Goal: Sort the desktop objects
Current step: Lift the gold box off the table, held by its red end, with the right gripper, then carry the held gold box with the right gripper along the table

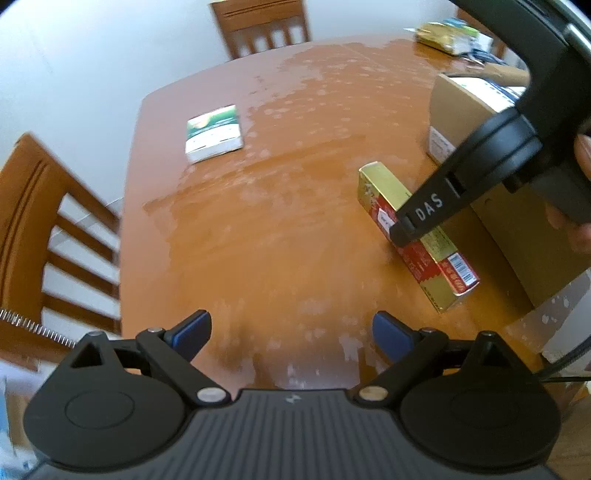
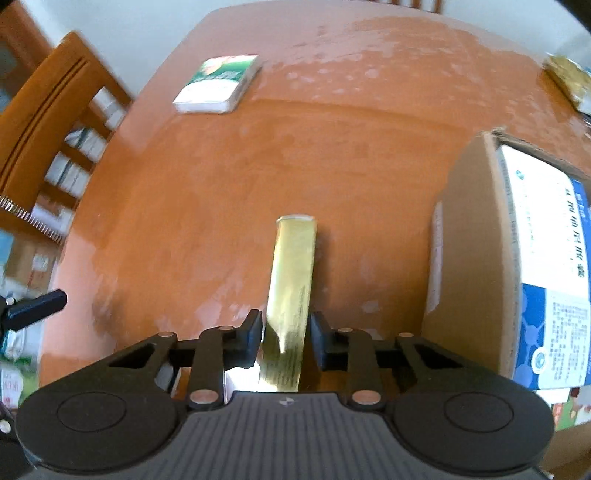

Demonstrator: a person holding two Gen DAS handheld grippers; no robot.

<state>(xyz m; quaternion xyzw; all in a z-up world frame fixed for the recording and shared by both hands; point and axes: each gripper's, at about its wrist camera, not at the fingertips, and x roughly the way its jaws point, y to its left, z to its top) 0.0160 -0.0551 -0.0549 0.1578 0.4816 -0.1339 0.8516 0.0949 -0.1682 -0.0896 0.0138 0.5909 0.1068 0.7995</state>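
A long gold and red box [image 1: 417,236] lies on the wooden table [image 1: 295,184] beside a cardboard box [image 1: 465,122]. My right gripper [image 2: 285,339] has its two fingers on either side of the gold box [image 2: 291,280], closed against its near end; it also shows in the left wrist view [image 1: 406,229] over that box. My left gripper [image 1: 291,334] is open and empty above the table's near part. A green and white box [image 1: 214,133] lies flat at the far left of the table, also in the right wrist view [image 2: 218,83].
The cardboard box [image 2: 480,258] holds a blue and white carton [image 2: 546,258]. A yellow-green packet [image 1: 443,35] lies at the far right corner. Wooden chairs stand at the left [image 1: 44,236] and at the far side [image 1: 258,26].
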